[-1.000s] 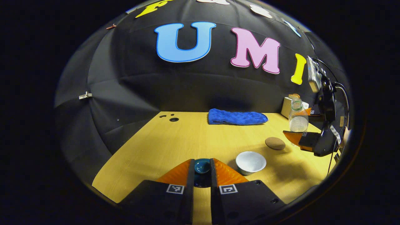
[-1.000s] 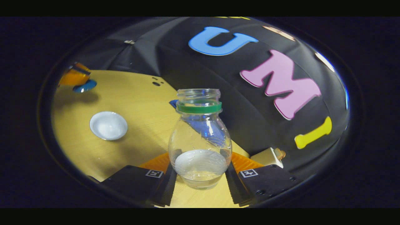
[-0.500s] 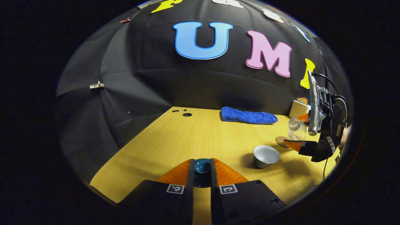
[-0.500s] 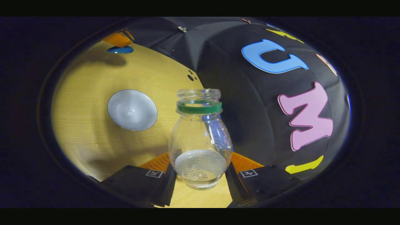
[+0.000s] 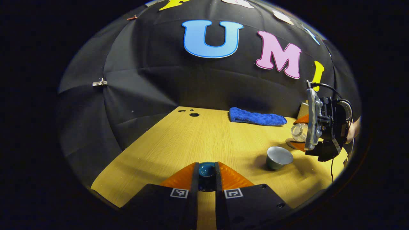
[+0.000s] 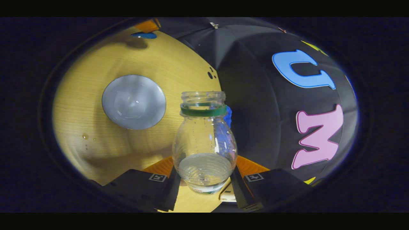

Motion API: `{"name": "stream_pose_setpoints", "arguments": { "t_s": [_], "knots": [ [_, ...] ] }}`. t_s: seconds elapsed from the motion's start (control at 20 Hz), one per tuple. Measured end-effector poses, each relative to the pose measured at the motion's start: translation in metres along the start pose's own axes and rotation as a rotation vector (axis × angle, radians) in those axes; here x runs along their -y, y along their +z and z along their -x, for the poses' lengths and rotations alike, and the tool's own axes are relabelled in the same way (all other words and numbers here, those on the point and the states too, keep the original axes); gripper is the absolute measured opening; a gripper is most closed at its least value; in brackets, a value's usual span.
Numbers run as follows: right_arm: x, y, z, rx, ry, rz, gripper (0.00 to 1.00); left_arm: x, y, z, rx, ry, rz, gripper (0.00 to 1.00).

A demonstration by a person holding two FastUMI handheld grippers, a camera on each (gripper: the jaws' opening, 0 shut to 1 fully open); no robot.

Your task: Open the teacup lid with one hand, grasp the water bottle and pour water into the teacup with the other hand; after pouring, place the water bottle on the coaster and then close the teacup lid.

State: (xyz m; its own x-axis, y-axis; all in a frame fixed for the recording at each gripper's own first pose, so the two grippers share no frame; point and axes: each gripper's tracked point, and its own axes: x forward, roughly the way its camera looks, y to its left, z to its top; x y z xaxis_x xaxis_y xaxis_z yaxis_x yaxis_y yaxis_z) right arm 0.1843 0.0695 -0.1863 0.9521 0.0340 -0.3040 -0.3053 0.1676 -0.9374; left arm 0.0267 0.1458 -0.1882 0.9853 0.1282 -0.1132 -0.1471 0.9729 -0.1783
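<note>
Left gripper is clamped narrow on the dark teal teacup lid at bottom centre of the left gripper view, held above the wooden table. That view has the teacup at lower right, open, grey-white inside, and just right of it the right gripper tipped over with the water bottle lying near horizontal, mouth toward the cup. Coaster partly peeks out under the bottle; blue cloth sits at the far table edge, right of centre. Right gripper view gives what the left one can't: the bottle pinched between both fingers at bottom centre, uncapped, green neck ring, some water pooled in the body, and the teacup seen from above at left, plus a few droplets on the table below-left of it. Lid and left gripper show at top left there. No readable brand or label text on the bottle; square marker tags on the fingers only.
</note>
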Motion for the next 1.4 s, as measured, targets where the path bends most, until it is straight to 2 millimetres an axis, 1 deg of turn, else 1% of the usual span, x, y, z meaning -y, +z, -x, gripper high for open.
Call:
{"name": "stream_pose_setpoints", "arguments": {
  "t_s": [0.05,0.1,0.15,0.25,0.3,0.4,0.55,0.6,0.65,0.75,0.8,0.85,0.9,0.95,1.0,1.05,1.1,1.15,1.2,1.25,1.3,1.35,1.4],
  "knots": [
    [-0.001,0.003,-0.002,0.009,0.005,0.015,0.73,0.0,0.0,-0.002,0.0,-0.002,0.005,0.27],
    [-0.001,0.005,-0.005,0.019,0.011,0.039,0.73,0.0,0.0,-0.004,-0.002,-0.003,0.008,0.22],
    [-0.001,0.008,-0.006,0.03,0.014,0.071,0.73,0.0,-0.001,-0.004,-0.004,-0.004,0.009,0.26],
    [-0.008,0.008,-0.005,0.043,0.04,0.115,0.73,0.0,0.0,-0.006,-0.002,-0.006,0.009,0.27],
    [-0.01,0.009,-0.008,0.045,0.051,0.124,0.73,0.001,0.001,-0.007,-0.003,-0.008,0.007,0.27],
    [-0.011,0.011,-0.012,0.053,0.053,0.151,0.73,0.001,0.0,-0.007,-0.008,-0.013,-0.002,0.27],
    [-0.008,0.014,-0.014,0.058,0.04,0.205,0.73,0.001,0.0,-0.008,-0.012,-0.018,-0.006,0.27],
    [-0.007,0.015,-0.015,0.059,0.038,0.229,0.73,0.001,0.001,-0.008,-0.01,-0.017,-0.012,0.23],
    [-0.005,0.015,-0.016,0.06,0.032,0.254,0.73,0.001,0.001,-0.008,-0.008,-0.018,-0.016,0.27],
    [-0.002,0.013,-0.017,0.06,0.021,0.295,0.73,0.002,0.003,-0.007,-0.005,-0.02,-0.021,0.27],
    [-0.003,0.012,-0.019,0.058,0.02,0.309,0.73,0.004,0.004,-0.007,-0.003,-0.021,-0.023,0.22],
    [-0.002,0.012,-0.02,0.056,0.018,0.32,0.73,0.004,0.003,-0.007,-0.002,-0.022,-0.023,0.23],
    [0.0,0.012,-0.02,0.056,0.015,0.329,0.73,0.005,0.004,-0.006,-0.001,-0.024,-0.023,0.27],
    [0.001,0.012,-0.019,0.059,0.012,0.34,0.7,0.005,0.003,-0.005,0.0,-0.023,-0.023,0.27],
    [0.002,0.015,-0.018,0.062,0.008,0.353,0.73,0.005,0.004,-0.004,-0.001,-0.023,-0.021,0.23],
    [0.003,0.016,-0.017,0.062,0.006,0.367,0.7,0.005,0.003,-0.003,-0.001,-0.022,-0.02,0.27],
    [0.005,0.017,-0.018,0.062,-0.002,0.38,0.73,0.005,0.003,-0.002,-0.001,-0.022,-0.018,0.23],
    [0.005,0.018,-0.017,0.064,-0.003,0.395,0.73,0.005,0.002,0.0,-0.001,-0.02,-0.017,0.26],
    [0.005,0.019,-0.017,0.07,-0.004,0.411,0.73,0.004,0.003,0.001,0.0,-0.017,-0.016,0.27],
    [0.005,0.022,-0.016,0.078,-0.005,0.428,0.73,0.003,0.004,0.001,0.004,-0.012,-0.015,0.27],
    [0.005,0.024,-0.016,0.087,-0.006,0.445,0.73,0.002,0.004,0.003,0.007,-0.009,-0.013,0.23],
    [0.006,0.026,-0.014,0.092,-0.007,0.457,0.73,0.002,0.004,0.004,0.007,-0.007,-0.008,0.27],
    [0.005,0.026,-0.014,0.094,-0.005,0.463,0.7,0.001,0.004,0.006,0.008,-0.003,-0.003,0.27]
  ]
}}
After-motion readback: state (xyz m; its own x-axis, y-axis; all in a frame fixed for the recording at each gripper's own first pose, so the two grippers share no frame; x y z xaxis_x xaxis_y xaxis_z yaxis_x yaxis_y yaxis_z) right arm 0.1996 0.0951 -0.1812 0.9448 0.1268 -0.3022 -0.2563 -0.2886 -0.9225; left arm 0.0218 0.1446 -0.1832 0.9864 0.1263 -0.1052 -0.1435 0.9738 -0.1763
